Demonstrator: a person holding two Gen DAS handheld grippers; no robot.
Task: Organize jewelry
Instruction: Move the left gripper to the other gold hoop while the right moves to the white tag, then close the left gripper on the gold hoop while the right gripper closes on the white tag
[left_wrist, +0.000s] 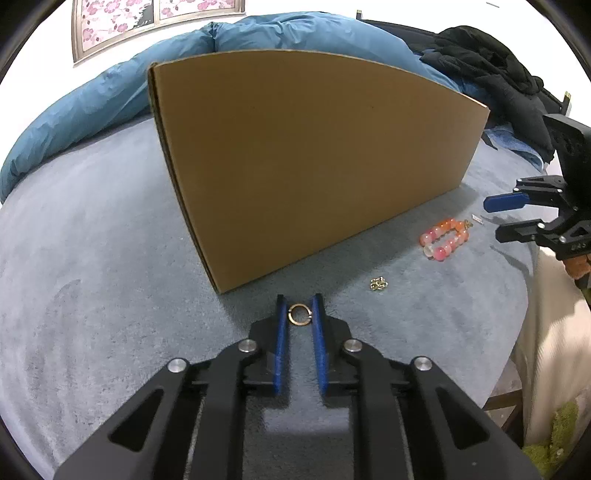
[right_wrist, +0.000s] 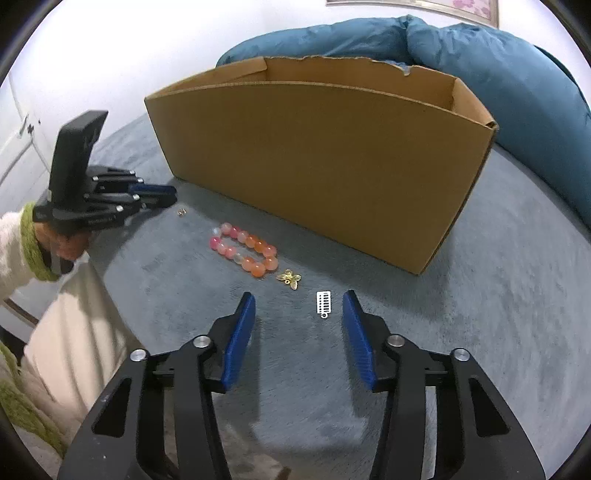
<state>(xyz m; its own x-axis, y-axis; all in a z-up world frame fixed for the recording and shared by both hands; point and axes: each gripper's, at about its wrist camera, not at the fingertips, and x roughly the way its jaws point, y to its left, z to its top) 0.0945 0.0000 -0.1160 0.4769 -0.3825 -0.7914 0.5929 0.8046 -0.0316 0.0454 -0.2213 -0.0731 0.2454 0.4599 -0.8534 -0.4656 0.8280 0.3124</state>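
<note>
My left gripper (left_wrist: 299, 301) is shut on a small gold ring (left_wrist: 300, 324) lying on the grey blanket, close to the near corner of a cardboard box (left_wrist: 314, 166). The right wrist view shows this gripper (right_wrist: 171, 195) low at the left. My right gripper (right_wrist: 299, 295) stands open above the blanket. A white rectangular pendant (right_wrist: 323, 303) lies between its fingers, nearer the right one and untouched. Just beyond lie a gold butterfly charm (right_wrist: 290, 278) and a pink and orange bead bracelet (right_wrist: 258, 269). A tiny gold cluster (right_wrist: 181, 211) rests near the left gripper.
The open-topped box (right_wrist: 325, 177) stands across the far side of the blanket. A blue duvet (right_wrist: 517, 92) is piled behind it, and black clothes (left_wrist: 491, 66) lie at the far right. A cream sleeve with green trim (right_wrist: 29, 251) and the bed's edge are at the left.
</note>
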